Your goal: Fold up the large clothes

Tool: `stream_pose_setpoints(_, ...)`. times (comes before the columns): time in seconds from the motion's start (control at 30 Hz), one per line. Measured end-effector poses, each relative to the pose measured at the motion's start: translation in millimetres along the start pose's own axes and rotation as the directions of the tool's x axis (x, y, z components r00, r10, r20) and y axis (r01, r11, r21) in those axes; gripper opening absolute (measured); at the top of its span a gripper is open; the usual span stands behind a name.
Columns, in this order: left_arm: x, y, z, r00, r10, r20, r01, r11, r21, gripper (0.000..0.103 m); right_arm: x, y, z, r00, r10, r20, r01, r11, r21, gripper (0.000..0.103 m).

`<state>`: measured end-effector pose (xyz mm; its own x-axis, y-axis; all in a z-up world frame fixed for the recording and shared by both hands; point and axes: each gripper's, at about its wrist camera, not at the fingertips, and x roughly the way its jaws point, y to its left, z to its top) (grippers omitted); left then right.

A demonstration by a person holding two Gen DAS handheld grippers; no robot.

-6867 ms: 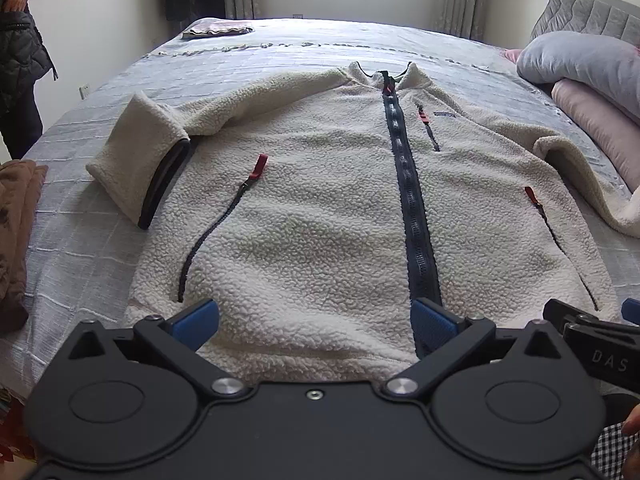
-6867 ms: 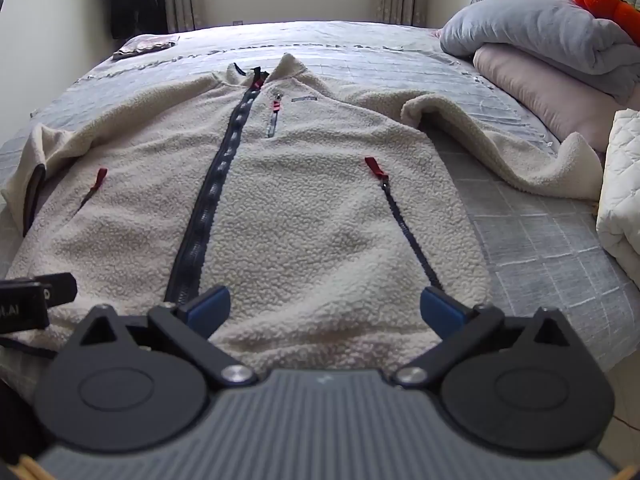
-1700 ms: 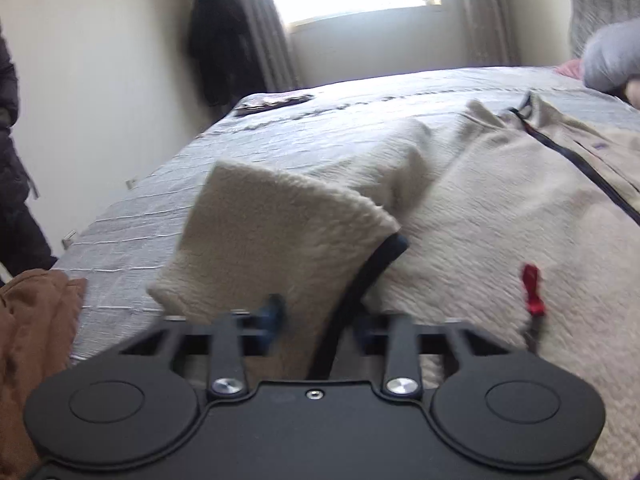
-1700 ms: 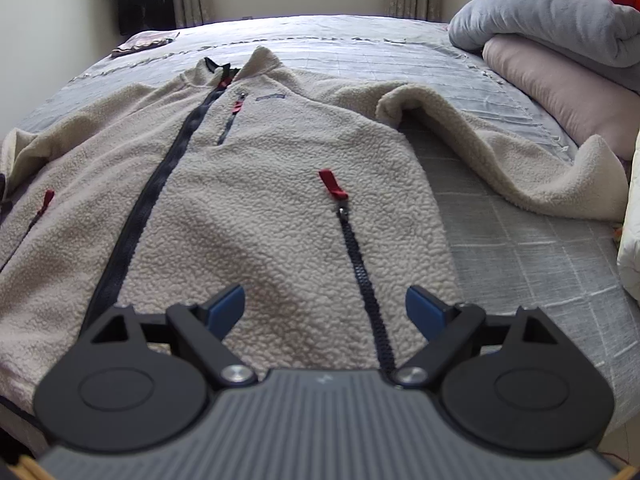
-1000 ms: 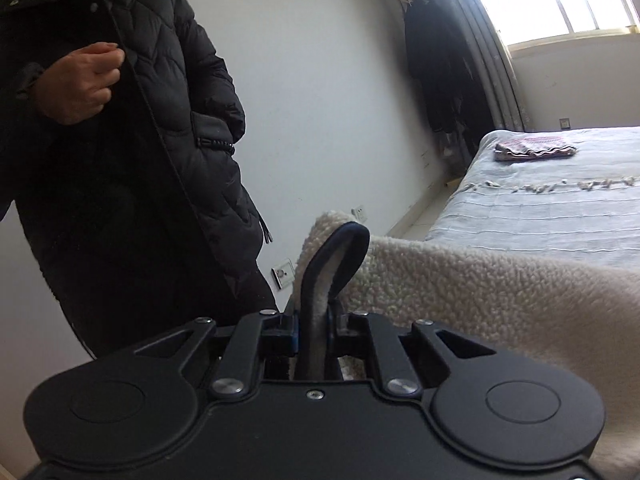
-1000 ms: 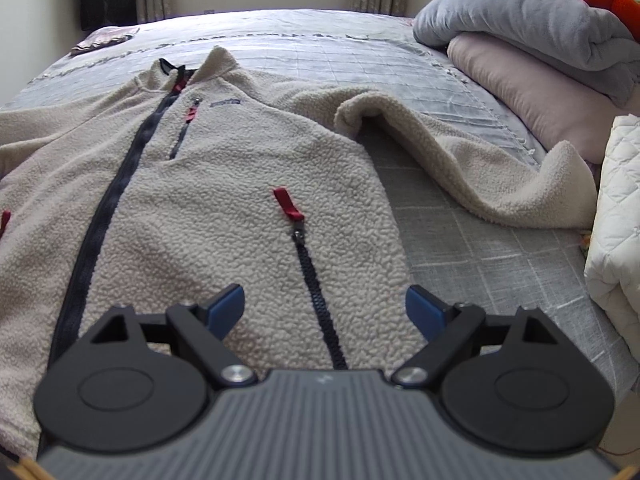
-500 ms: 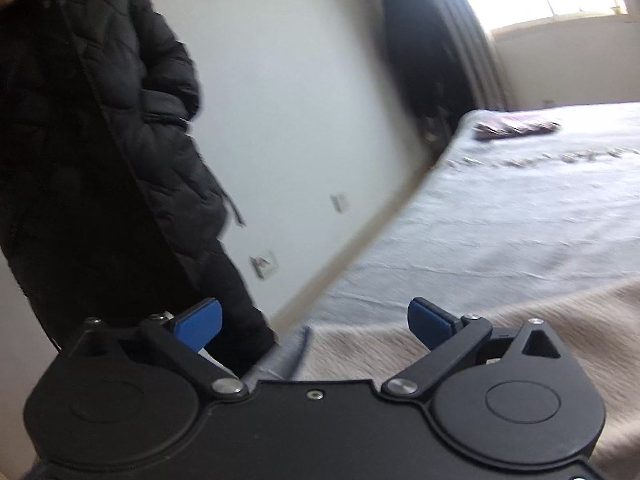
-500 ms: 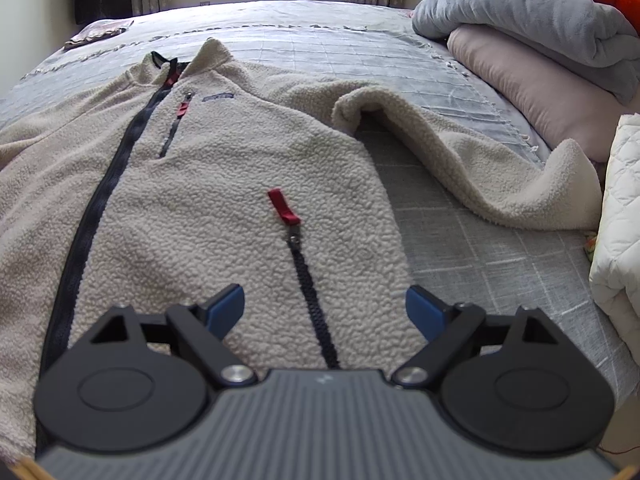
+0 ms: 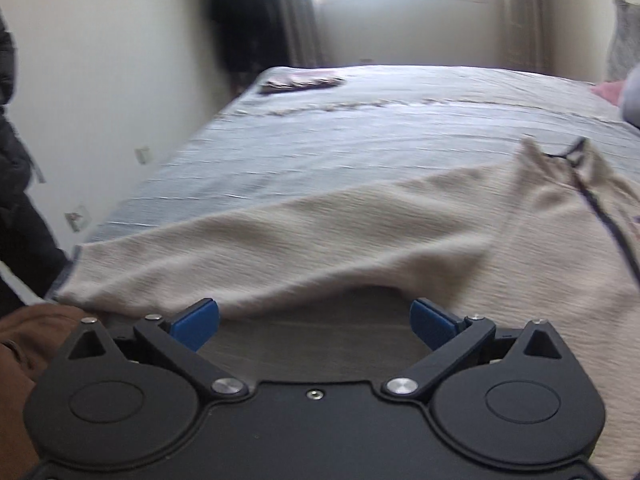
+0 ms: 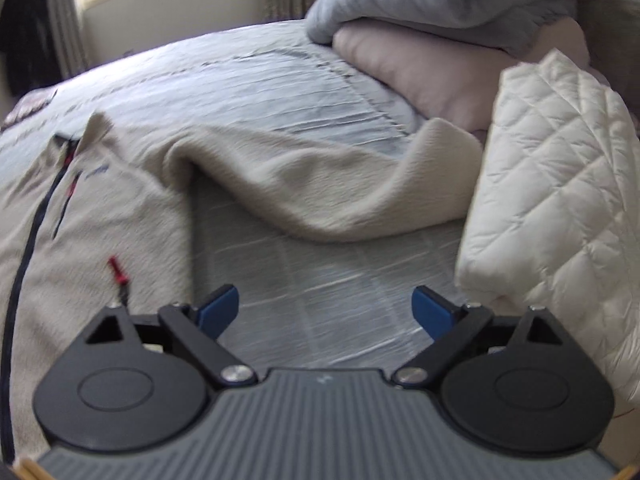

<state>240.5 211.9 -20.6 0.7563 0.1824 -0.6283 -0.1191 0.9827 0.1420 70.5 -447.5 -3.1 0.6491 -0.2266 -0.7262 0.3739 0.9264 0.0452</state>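
A cream fleece jacket (image 9: pixel 520 248) with a dark front zip lies face up on the grey bed (image 9: pixel 360 132). Its left sleeve (image 9: pixel 260 248) lies stretched out flat toward the bed's left edge. My left gripper (image 9: pixel 314 318) is open and empty just in front of that sleeve. In the right wrist view the jacket's body (image 10: pixel 92 232) is at the left and its right sleeve (image 10: pixel 320 192) lies rumpled across the bed toward the pillows. My right gripper (image 10: pixel 326 310) is open and empty over bare bedspread (image 10: pixel 320 280), short of that sleeve.
A white quilted item (image 10: pixel 560 208) lies on the bed at the right, next to grey and pink pillows (image 10: pixel 432 28). A person in a black coat (image 9: pixel 16 184) stands left of the bed. A brown cloth (image 9: pixel 24 340) lies at the near left. A small folded item (image 9: pixel 300 80) lies at the far corner.
The left gripper lifted the left sleeve's cuff, pulled it out to the left, let it go and opened; the sleeve now lies flat. The right gripper has swung right toward the right sleeve.
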Motion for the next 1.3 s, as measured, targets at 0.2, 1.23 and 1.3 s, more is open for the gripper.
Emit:
stream_pose_setpoints(0.2, -28, -75, -9, 0.988, -0.152, -0.007, 0.152, 0.988, 0.021, 0.103, 44, -42, 13, 0.995, 0.096, -0.012, -0.090, 0.960, 0.264, 0.095)
stream_pose_setpoints(1.23, 59, -516, 58, 0.737, -0.672, -0.073, 0.675, 0.738, 0.015, 0.017, 94, -87, 167, 0.886, 0.063, 0.460, -0.236, 0.914, 0.329, 0.019)
stream_pose_setpoints(1.3, 60, -546, 49, 0.736, -0.673, -0.069, 0.676, 0.737, 0.021, 0.017, 88, -77, 183, 0.871, 0.116, 0.477, -0.277, 0.919, 0.282, 0.018)
